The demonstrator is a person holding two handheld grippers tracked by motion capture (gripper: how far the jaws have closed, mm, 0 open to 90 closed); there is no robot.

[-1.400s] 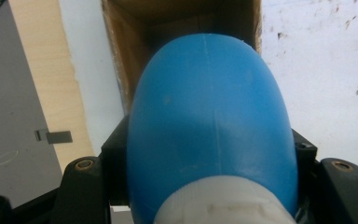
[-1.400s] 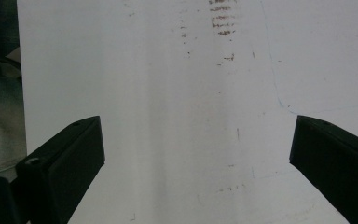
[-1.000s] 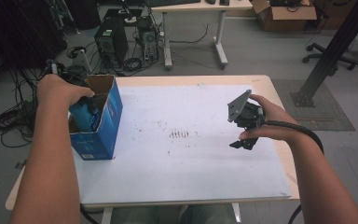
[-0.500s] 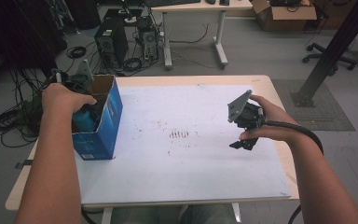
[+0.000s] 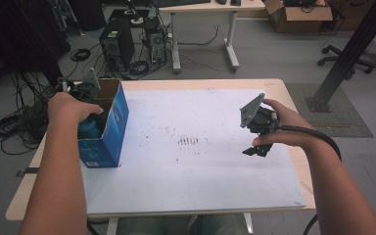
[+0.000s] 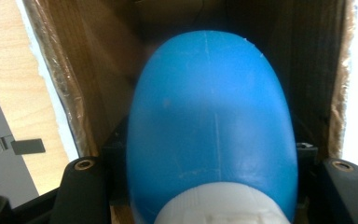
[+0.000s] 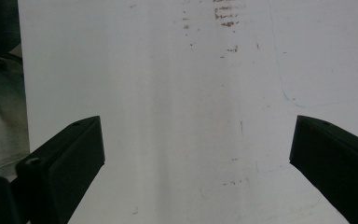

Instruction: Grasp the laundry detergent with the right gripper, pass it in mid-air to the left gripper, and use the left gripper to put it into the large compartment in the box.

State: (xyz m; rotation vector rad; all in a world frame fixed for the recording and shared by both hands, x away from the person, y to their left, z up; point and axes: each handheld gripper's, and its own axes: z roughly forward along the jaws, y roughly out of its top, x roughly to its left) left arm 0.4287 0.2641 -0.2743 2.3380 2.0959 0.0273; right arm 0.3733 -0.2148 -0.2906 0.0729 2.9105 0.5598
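A blue plastic bottle [image 6: 209, 116] with a white cap [image 6: 219, 210] fills the left gripper view, and my left gripper [image 6: 212, 186] is shut on it low down near the cap. The bottle [image 5: 89, 129] hangs inside an open cardboard box [image 5: 111, 128], blue outside and brown inside, at the table's left edge. In the high view the hand covers most of that gripper. My right gripper [image 5: 257, 147] hovers over the right side of the white sheet [image 5: 191, 171]; its jaws stand wide open with nothing between them [image 7: 196, 163].
The white sheet covers a wooden table [image 5: 293, 98] and bears brown smudges [image 5: 188, 142] at its middle. On the floor beyond lie computer towers [image 5: 115, 46], cables, a second table [image 5: 205, 10] and a black post [image 5: 342, 58] at the right.
My left hand has sunk a little, taking the blue bottle deeper into the box. The right hand has kept still.
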